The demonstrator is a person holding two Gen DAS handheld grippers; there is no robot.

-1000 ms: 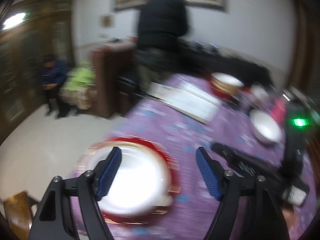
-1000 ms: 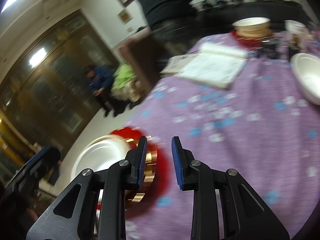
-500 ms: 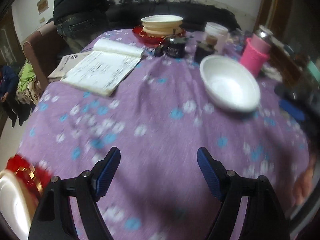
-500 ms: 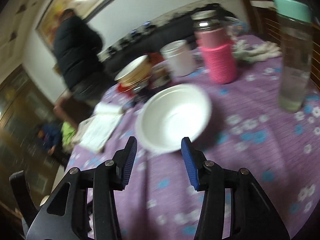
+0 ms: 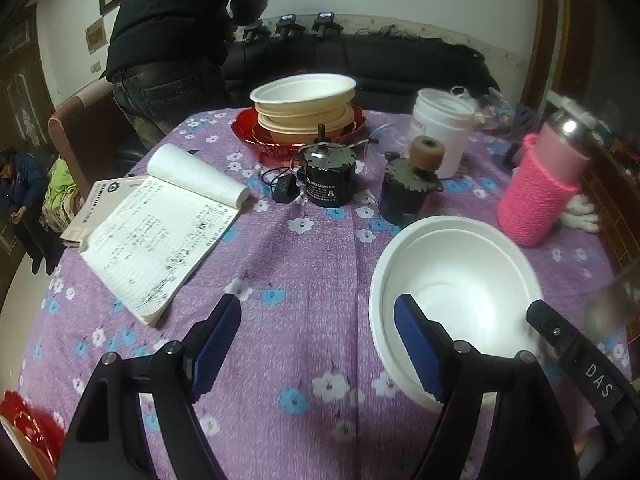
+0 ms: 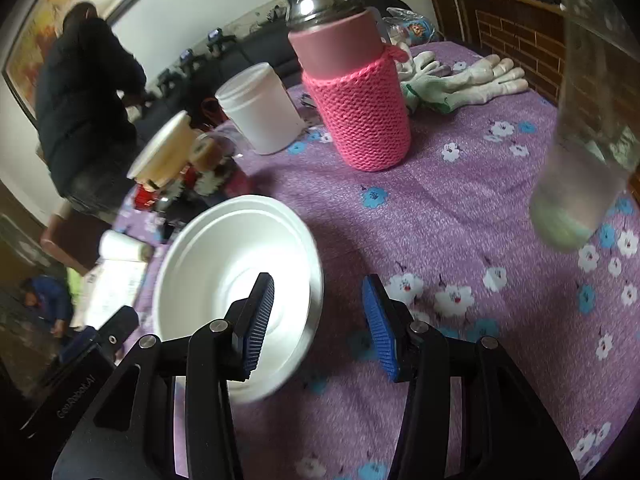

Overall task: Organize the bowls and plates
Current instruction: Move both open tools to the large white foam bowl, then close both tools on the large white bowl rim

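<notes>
A white foam bowl [image 5: 456, 280] sits on the purple flowered tablecloth [image 5: 312, 264]. My left gripper [image 5: 318, 344] is open, its right finger over the bowl's near left rim. My right gripper [image 6: 318, 322] is open and straddles the near right rim of the same bowl [image 6: 224, 272], left finger inside, right finger outside. A stack of bowls [image 5: 306, 104] rests on a red plate [image 5: 260, 136] at the far side. A red and gold plate [image 5: 24, 428] shows at the lower left edge.
An open notebook [image 5: 160, 224] lies left. Two small motors [image 5: 328, 176] stand mid-table, a white tub [image 5: 440, 128] and a pink-sleeved flask [image 6: 352, 92] behind the bowl. A clear bottle [image 6: 588, 120] and gloves [image 6: 472, 76] are right. A person [image 5: 180, 40] stands at the far edge.
Both grippers swung right from the red and gold plate to the white bowl. The right gripper opened wider and closed in on the bowl's rim.
</notes>
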